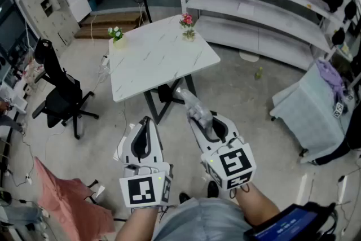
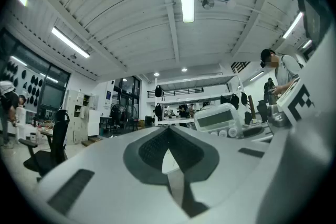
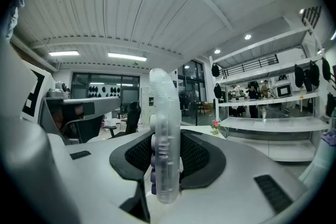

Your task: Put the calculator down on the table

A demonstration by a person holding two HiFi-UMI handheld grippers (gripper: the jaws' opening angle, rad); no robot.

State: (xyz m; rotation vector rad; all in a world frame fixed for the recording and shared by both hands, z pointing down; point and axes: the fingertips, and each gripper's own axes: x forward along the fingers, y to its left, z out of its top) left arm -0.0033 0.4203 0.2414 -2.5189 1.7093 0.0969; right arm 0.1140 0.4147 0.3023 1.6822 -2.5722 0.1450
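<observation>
The calculator (image 1: 196,105) is a pale translucent slab, and my right gripper (image 1: 199,117) is shut on it in the air, short of the near edge of the white marble table (image 1: 158,59). In the right gripper view the calculator (image 3: 163,113) stands edge-on, upright between the dark pads (image 3: 197,157), with its buttons facing left. My left gripper (image 1: 146,121) hangs beside it on the left, level and shut with nothing in it. From the left gripper view the closed pads (image 2: 149,150) fill the foreground. The calculator (image 2: 220,119) shows beyond them on the right.
Two small flower pots (image 1: 116,34) (image 1: 188,27) stand at the table's far corners. A black office chair (image 1: 59,87) is to the left and pink cloth (image 1: 67,200) lies on the floor. White shelves (image 1: 265,14) and a covered cart (image 1: 316,113) stand on the right.
</observation>
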